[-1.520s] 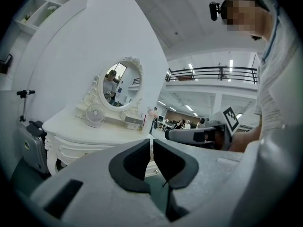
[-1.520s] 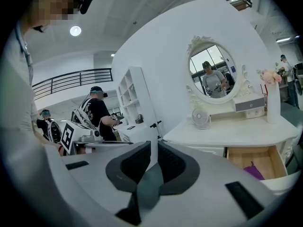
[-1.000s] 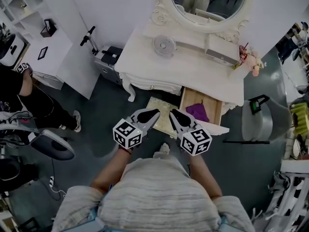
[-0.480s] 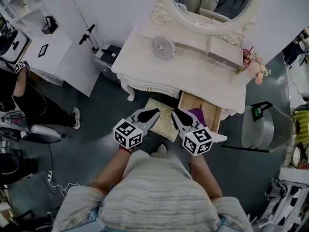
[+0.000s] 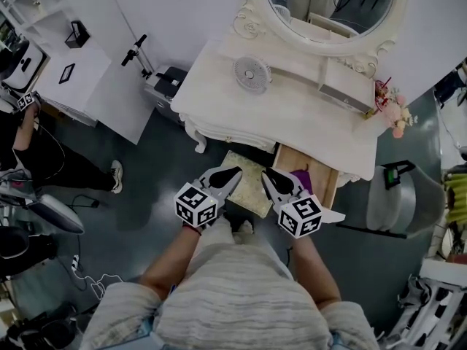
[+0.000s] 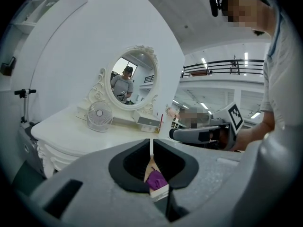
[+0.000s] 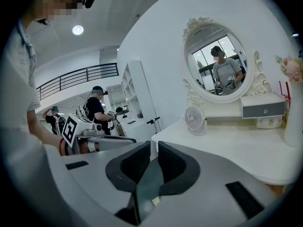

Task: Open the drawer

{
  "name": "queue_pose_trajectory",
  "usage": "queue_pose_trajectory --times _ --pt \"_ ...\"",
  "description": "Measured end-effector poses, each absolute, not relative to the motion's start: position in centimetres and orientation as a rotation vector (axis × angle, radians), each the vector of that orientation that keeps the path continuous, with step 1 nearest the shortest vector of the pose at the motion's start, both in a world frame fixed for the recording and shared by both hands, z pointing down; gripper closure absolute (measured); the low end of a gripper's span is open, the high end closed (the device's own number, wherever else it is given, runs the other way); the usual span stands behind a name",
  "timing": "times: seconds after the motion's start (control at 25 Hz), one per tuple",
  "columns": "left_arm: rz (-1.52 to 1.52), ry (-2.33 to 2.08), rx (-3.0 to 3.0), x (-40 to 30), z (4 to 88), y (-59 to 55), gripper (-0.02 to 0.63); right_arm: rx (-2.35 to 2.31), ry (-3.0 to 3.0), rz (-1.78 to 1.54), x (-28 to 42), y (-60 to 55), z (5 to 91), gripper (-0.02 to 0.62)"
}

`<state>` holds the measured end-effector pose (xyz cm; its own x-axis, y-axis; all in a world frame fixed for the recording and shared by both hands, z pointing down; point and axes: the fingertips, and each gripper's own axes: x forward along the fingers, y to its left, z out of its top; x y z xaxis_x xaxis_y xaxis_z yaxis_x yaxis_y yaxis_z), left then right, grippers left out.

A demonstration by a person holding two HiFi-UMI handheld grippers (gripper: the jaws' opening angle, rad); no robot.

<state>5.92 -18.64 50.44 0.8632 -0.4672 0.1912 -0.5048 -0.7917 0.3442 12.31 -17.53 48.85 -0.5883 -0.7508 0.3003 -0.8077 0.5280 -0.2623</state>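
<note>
The wooden drawer of the white dressing table stands pulled out, with a purple cloth lying in it. Both grippers hover side by side in front of the table, over a stool. My left gripper is shut and holds nothing; between its jaw tips the drawer and purple cloth show in the left gripper view. My right gripper sits just left of the drawer's front, its jaws together and nothing between them. Neither gripper touches the drawer.
On the table stand an oval mirror, a small fan, a little grey-fronted box and pink flowers. A patterned stool cushion lies below the grippers. A grey bin stands right, a scooter left.
Both grippers have drifted slightly lower and a little right in the head view, still side by side and shut. The drawer stays out as before.
</note>
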Motion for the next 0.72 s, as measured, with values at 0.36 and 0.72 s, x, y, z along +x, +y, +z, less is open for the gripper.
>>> queue_pose_trajectory --times 0.36,0.72 --pt "0.189 -0.748 2.649 5.7 53.2 -21.9 0.578 1.336 -2.578 0.602 11.7 -19.6 51.1 0.583" --pt "0.278 -0.803 2.599 5.0 57.3 -24.5 0.569 1.354 -2.555 0.664 11.8 -21.0 53.1 0.583"
